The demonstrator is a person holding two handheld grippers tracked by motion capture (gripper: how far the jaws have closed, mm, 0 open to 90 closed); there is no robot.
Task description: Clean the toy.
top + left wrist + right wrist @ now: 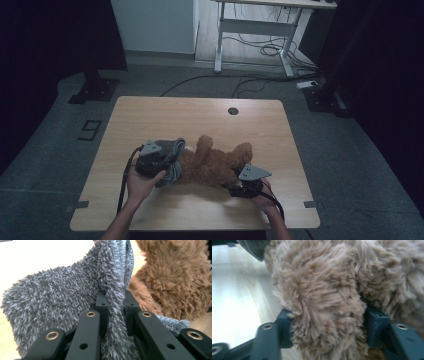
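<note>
A brown teddy bear (215, 162) lies on its back across the middle of the wooden table (150, 117). A fuzzy grey garment (172, 155) covers its left end. My left gripper (152, 160) is shut on a fold of that grey garment (113, 302), with the bear's brown fur (175, 277) just to the right. My right gripper (245, 187) sits at the bear's near right side. Its jaws are closed on a thick limb of the bear (324, 310), and fur bulges out between them.
A round cable hole (233, 110) sits near the table's far edge. Beyond the table stand a white desk frame (250, 30) with loose cables (270, 50) on the floor and dark stands at both sides.
</note>
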